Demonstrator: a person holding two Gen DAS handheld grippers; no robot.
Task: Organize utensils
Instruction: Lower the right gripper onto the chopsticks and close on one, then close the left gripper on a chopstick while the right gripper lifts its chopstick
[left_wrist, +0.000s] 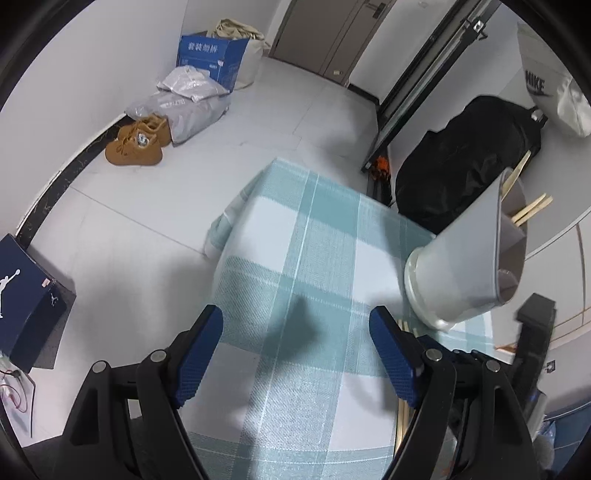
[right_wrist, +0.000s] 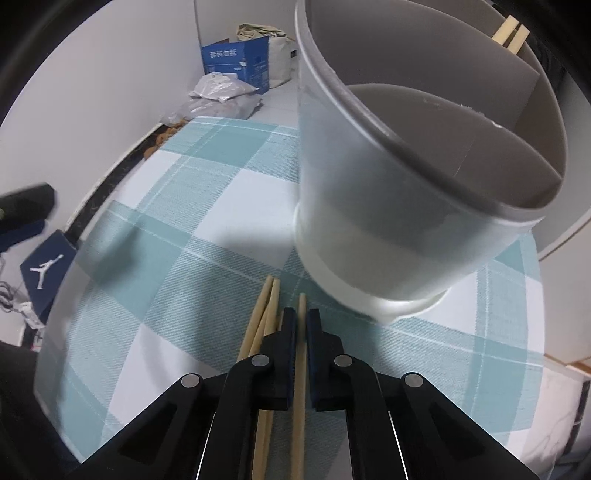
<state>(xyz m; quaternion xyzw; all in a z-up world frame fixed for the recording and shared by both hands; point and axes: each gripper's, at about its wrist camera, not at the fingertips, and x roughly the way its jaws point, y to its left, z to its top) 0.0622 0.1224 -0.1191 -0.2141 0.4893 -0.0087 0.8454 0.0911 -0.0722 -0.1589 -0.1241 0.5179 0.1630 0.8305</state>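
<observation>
We see a table w/ a teal-and-white checked cloth (left_wrist: 303, 236) filling most of both views. On its right side stands a big grey utensil holder (right_wrist: 369, 206), a tall cup on a paler base, w/ a divider wall inside splitting it into compartments. In the far compartment a few wooden chopsticks (right_wrist: 511, 33) poke up past the rim; the near compartment looks bare as far as we can see in. From the left wrist view the same holder sits right of the left gripper, just beyond its right finger.

On the floor past the table, far left: a blue carton (left_wrist: 212, 59), grey plastic bags (left_wrist: 188, 99) and tan shoes (left_wrist: 136, 142). A dark blue shoebox (left_wrist: 27, 295) sits at the near left. A black bag (left_wrist: 465, 162) lies on the far right.

Our left gripper (left_wrist: 295, 332) hangs over the cloth w/ fingers spread wide, nothing btwn them, only its shadow below.

Our right gripper (right_wrist: 301, 325) is low over the cloth just near of the holder's base, jaws pressed together on one wooden chopstick (right_wrist: 300, 387) that runs lengthwise btwn the pads, tip sticking out toward the holder. A loose bunch of chopsticks (right_wrist: 264, 314) lies on the cloth just left of it, partly under the left finger.
</observation>
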